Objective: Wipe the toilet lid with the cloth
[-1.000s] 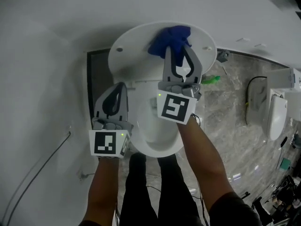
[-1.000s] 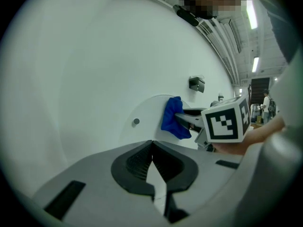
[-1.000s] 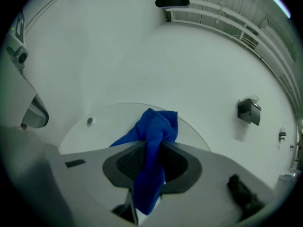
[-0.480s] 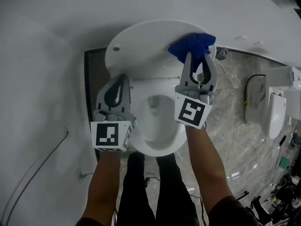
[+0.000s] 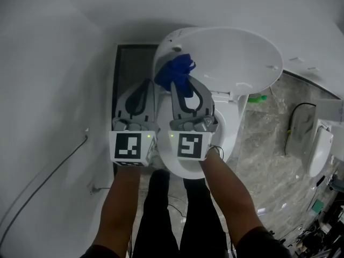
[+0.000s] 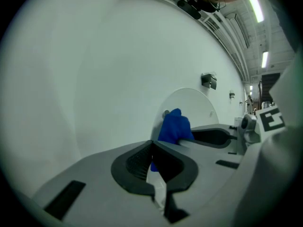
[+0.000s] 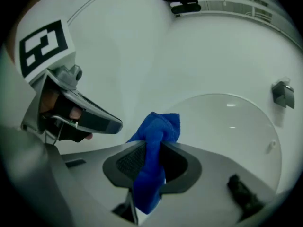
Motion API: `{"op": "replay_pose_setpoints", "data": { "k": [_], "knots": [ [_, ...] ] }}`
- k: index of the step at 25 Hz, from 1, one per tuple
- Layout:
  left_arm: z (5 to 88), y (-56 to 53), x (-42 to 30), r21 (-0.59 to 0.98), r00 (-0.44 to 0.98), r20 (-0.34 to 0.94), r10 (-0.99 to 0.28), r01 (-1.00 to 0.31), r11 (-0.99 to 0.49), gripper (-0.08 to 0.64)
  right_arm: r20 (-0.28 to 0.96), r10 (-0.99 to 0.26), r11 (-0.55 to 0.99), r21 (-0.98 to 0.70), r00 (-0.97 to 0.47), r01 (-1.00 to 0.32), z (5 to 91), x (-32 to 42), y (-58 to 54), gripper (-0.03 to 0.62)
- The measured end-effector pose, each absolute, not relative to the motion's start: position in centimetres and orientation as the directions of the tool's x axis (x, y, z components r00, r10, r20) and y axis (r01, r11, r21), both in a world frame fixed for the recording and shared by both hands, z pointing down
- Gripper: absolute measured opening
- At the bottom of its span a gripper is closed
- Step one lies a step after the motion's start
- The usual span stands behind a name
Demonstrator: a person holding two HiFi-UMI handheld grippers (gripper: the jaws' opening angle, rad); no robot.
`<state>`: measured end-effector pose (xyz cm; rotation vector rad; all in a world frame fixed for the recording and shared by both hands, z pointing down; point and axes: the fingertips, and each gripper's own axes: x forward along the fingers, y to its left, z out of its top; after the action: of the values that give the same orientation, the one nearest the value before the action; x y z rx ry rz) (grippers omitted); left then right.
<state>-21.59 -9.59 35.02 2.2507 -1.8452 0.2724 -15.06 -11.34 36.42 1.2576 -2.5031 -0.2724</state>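
Note:
The white toilet lid (image 5: 231, 58) stands raised against the wall. A bunched blue cloth (image 5: 174, 70) presses on the lid's left edge, with my right gripper (image 5: 181, 86) shut on it. In the right gripper view the cloth (image 7: 156, 136) fills the gap between the jaws, with the lid (image 7: 227, 126) just behind. My left gripper (image 5: 147, 84) hangs shut and empty just left of the right one, beside the lid and apart from it. The left gripper view shows the closed jaws (image 6: 152, 145), with the cloth (image 6: 175, 126) and lid (image 6: 191, 105) beyond.
The toilet bowl (image 5: 228, 130) lies under my right hand. A dark panel (image 5: 126, 63) runs along the wall on the left. On the marble floor to the right lie a green object (image 5: 258, 97) and a white fixture (image 5: 317, 141). A cable (image 5: 43, 181) hangs on the left wall.
My right gripper has swept the cloth from the lid's top middle to its right side, then across to its left edge. The left gripper now sits close beside the right one.

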Motion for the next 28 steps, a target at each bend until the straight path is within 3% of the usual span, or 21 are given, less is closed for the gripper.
{"op": "replay_pose_setpoints", "data": {
  "k": [14, 28],
  "knots": [
    [36.6, -11.9, -21.7, 0.043, 0.188, 0.305, -0.934, -0.982, -0.184, 0.011, 0.169, -0.875, 0.483, 0.280, -0.453, -0.830, 37.4, -14.4, -16.3, 0.086],
    [38.6, -15.0, -8.9, 0.078, 0.392, 0.316, -0.864, -0.918, -0.388, 0.011, 0.166, -0.961, 0.259, 0.266, -0.220, -0.929, 38.4, 1.0, -18.3, 0.086]
  ]
}}
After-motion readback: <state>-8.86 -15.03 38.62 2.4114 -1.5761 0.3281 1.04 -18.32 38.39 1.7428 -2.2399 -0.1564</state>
